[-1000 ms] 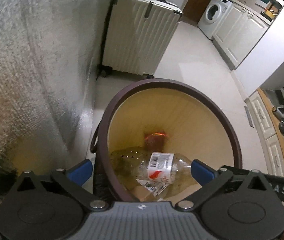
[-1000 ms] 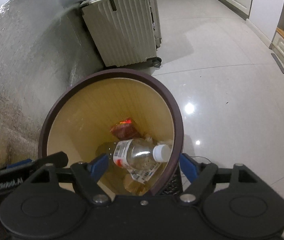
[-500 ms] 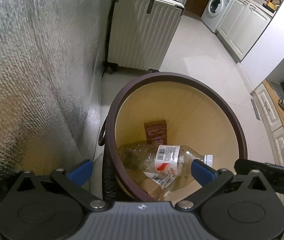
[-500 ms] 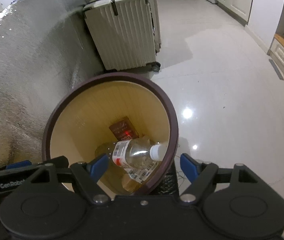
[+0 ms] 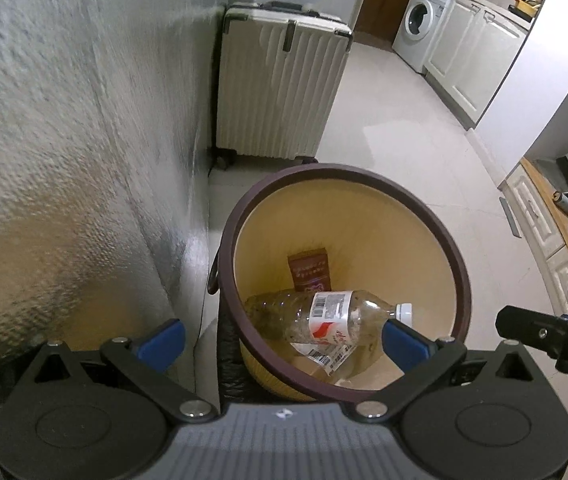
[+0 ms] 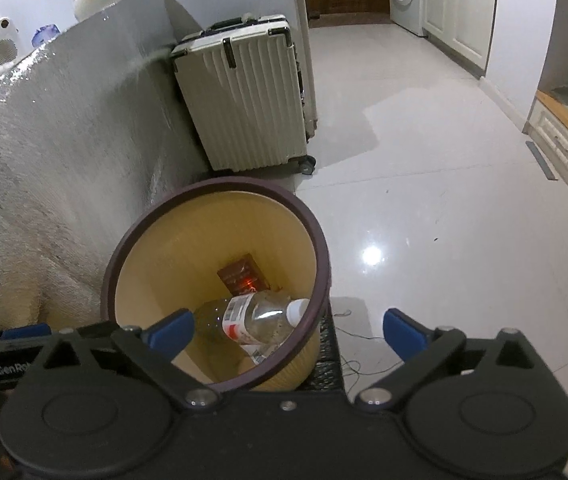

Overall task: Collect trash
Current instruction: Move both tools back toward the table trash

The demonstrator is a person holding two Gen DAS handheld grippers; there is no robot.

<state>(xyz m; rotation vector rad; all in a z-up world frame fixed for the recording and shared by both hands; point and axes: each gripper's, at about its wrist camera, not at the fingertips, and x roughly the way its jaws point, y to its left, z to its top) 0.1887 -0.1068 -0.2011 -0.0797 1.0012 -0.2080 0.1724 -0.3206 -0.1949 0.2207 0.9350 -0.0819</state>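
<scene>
Your view on both wrists takes in a pale tiled floor [image 6: 424, 184] with a silver quilted foil sheet [image 5: 64, 160] draped along the left side. A cream ribbed suitcase [image 5: 276, 92] stands upright on its wheels at the far end of that sheet, just behind the bin. Farther back, a white washing machine [image 5: 420, 26] sits beside white cabinet doors [image 5: 480, 60].

The waste bin [image 5: 460, 268] is a round tan bucket with a dark brown rim; it stands on the floor close to the foil sheet, directly below and ahead of both of your tools.

Left gripper [image 5: 280, 340]: jaws wide apart, holding nothing, blue pads on either side of the near rim of the bin. Right gripper [image 6: 288, 330]: jaws likewise spread and empty, left pad over the bin's mouth, right pad over the floor beyond the rim. In the left wrist view the right tool's black body shows at the lower right edge.

Inside the bin, the trash lies at the bottom:
- a clear plastic bottle [image 5: 324, 314] on its side, white cap pointing right, red-and-white label with a barcode;
- a brown snack packet [image 5: 310, 270] leaning against the far inner wall, just behind the bottle;
- a white barcoded paper scrap [image 5: 330, 356] under the bottle's near side.

A thin wire [image 6: 358, 366] trails on the floor just right of the bin's base.
</scene>
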